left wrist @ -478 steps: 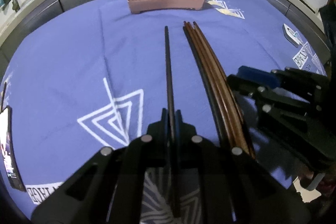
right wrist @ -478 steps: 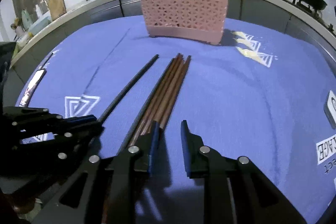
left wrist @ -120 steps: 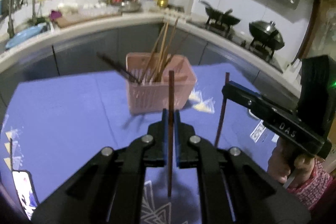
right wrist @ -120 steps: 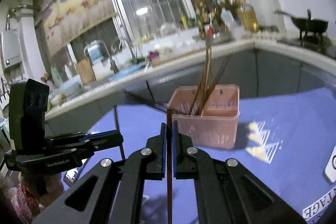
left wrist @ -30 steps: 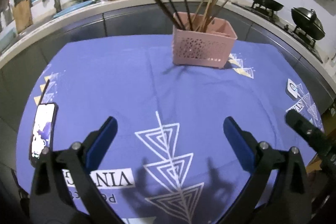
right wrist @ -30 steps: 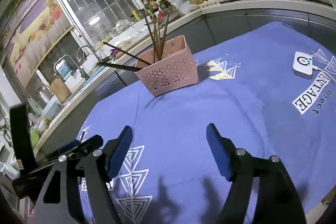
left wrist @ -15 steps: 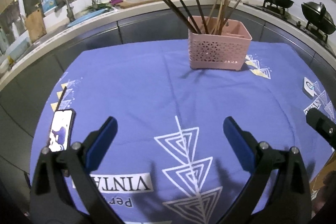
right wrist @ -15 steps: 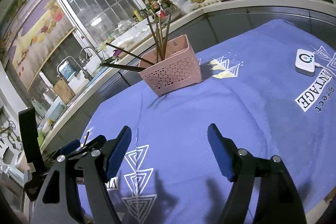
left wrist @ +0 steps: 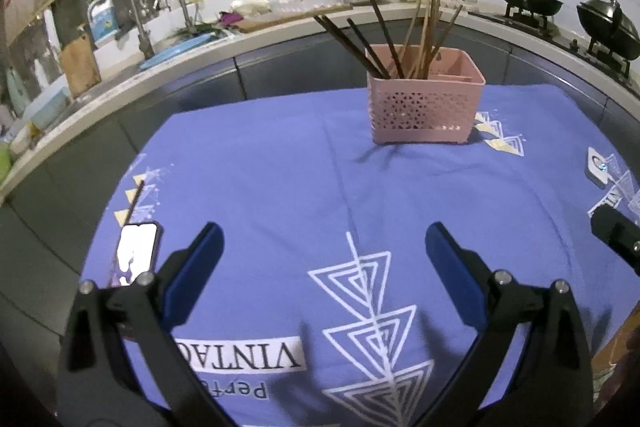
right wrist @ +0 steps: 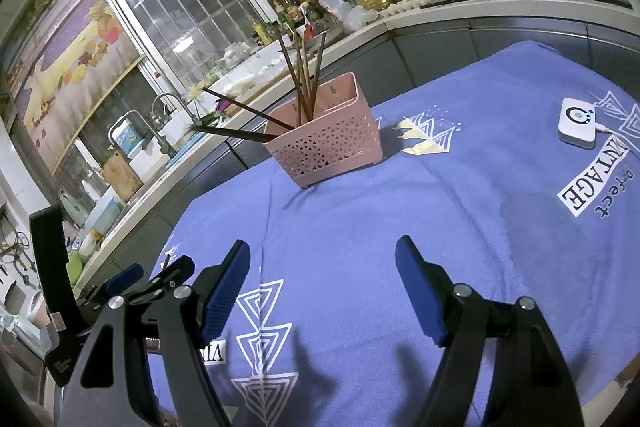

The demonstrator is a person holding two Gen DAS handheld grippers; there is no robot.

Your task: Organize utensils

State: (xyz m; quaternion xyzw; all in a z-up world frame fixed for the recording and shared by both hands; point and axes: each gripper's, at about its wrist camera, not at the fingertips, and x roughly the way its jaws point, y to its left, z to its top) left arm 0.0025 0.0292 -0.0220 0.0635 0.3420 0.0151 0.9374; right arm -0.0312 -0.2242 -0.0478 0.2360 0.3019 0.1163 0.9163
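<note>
A pink perforated basket stands at the far side of the blue cloth and holds several dark and brown chopsticks leaning out of it. It also shows in the right wrist view with its chopsticks. My left gripper is wide open and empty, well back from the basket above the cloth. My right gripper is wide open and empty too. The left gripper's body shows at the lower left of the right wrist view.
A phone lies on the cloth's left edge. A small white device lies at the right. A counter with a sink, bottles and woks runs behind the table.
Both grippers have drawn a little further back and up from the basket, still wide open. All chopsticks stand in the basket; none lie on the cloth as they did much earlier.
</note>
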